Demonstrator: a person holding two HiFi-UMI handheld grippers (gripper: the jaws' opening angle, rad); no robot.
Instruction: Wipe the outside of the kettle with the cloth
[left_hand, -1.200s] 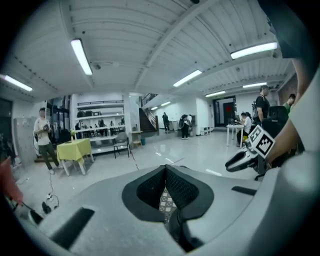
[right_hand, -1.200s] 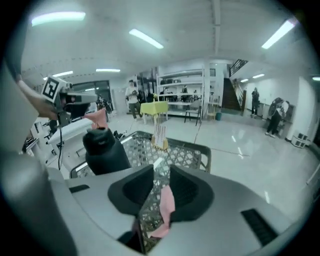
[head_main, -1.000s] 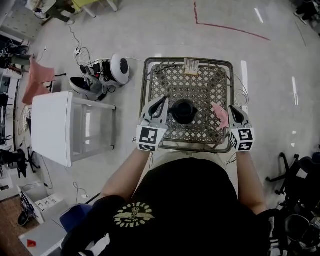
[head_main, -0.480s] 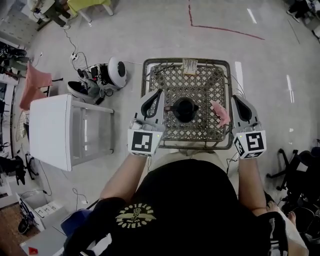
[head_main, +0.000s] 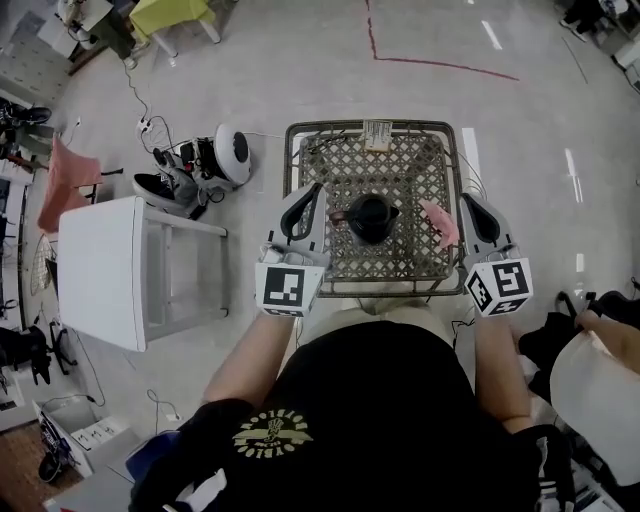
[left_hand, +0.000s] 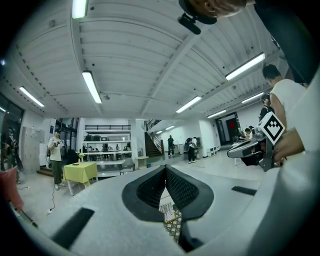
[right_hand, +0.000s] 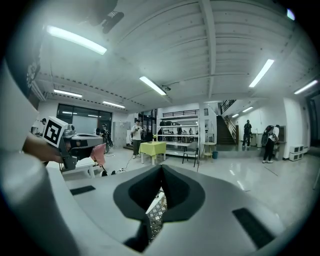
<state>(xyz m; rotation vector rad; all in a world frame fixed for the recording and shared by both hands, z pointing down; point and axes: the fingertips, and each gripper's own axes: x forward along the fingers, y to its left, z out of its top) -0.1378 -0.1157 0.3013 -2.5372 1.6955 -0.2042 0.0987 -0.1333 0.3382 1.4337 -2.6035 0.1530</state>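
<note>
Left claw (left_hand: 165, 169) closed, nothing in it; my right claw (right_hand: 161, 168) closed too, empty. Kettle (head_main: 370, 218) on wicker table (head_main: 297, 140) between them, pink cloth (head_main: 438, 222) beside right claw.

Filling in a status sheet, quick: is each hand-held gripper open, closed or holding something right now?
Left hand-held gripper: closed, nothing between its jaws.
Right hand-held gripper: closed, nothing between its jaws.

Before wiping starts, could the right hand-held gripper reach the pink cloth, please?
Probably yes: the cloth lies uncovered beside the right hand-held gripper, nothing between them; its shut jaws must open.
</note>
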